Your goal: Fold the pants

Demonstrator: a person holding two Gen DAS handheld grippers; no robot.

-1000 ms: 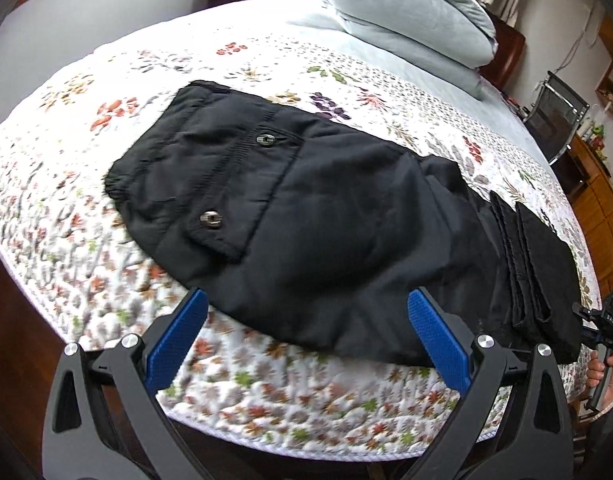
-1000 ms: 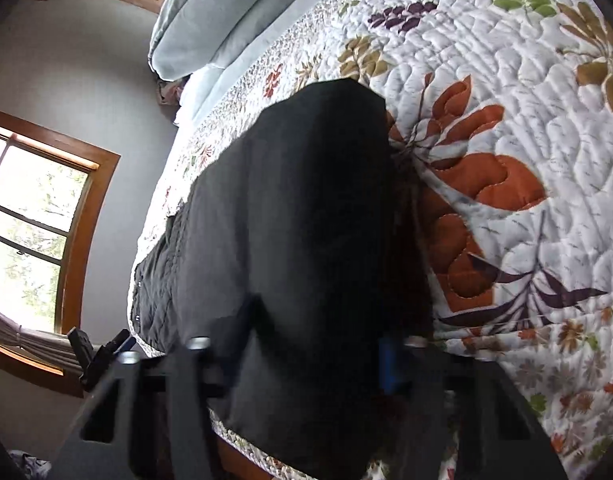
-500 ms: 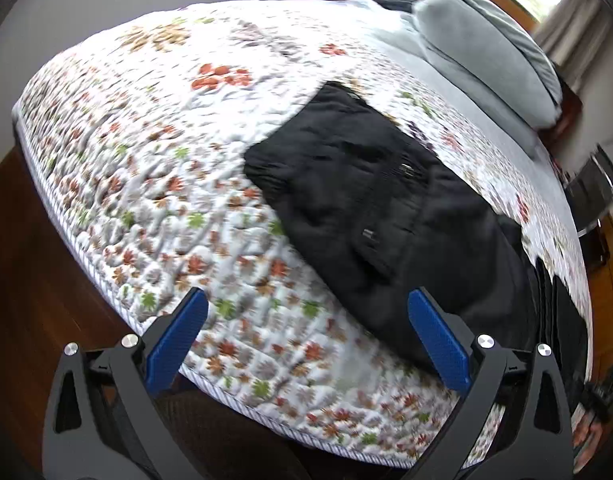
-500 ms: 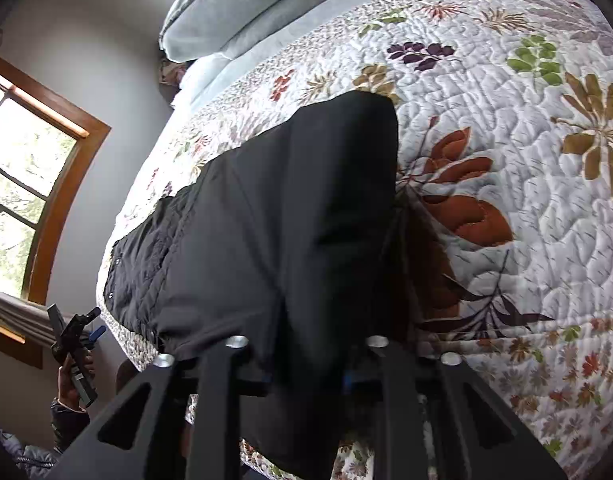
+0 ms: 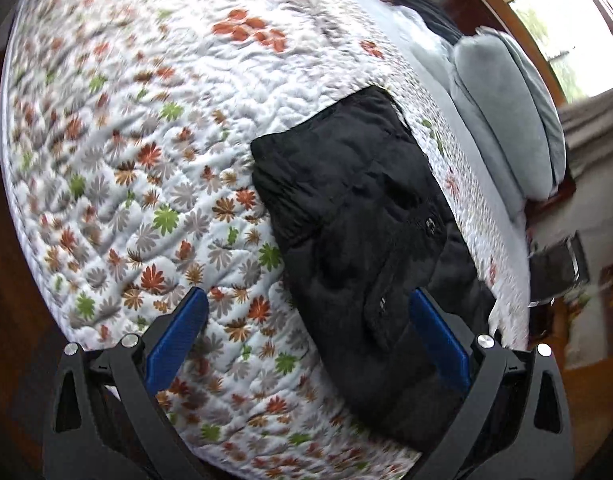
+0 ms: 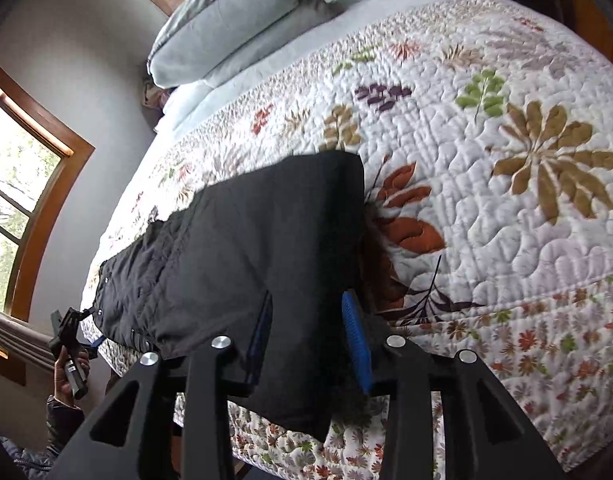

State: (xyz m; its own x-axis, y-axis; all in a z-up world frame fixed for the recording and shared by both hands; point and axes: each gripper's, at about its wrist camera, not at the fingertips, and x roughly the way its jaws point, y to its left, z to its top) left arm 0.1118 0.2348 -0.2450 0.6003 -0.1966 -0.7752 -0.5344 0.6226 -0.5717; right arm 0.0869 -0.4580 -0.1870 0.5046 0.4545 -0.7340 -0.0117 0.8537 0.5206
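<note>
Black pants (image 5: 358, 216) lie on the floral quilt (image 5: 146, 168), waistband end toward me in the left wrist view. My left gripper (image 5: 306, 320) is open and empty, held above the quilt at the near edge of the pants. In the right wrist view the folded leg end of the pants (image 6: 246, 248) reaches my right gripper (image 6: 308, 320). Its jaws stand partly open around the hanging cloth edge. I cannot tell if the blue pads (image 6: 356, 340) still pinch it.
Grey pillows (image 5: 506, 108) (image 6: 234, 16) lie at the head of the bed. A wood-framed window (image 6: 22, 184) and grey wall are on the left of the right wrist view. The quilt edge (image 6: 506, 320) drops off near my right gripper.
My left gripper has pulled back and swung left, away from the pants. My right gripper's jaws have opened from shut on the leg end, and it has backed off a little.
</note>
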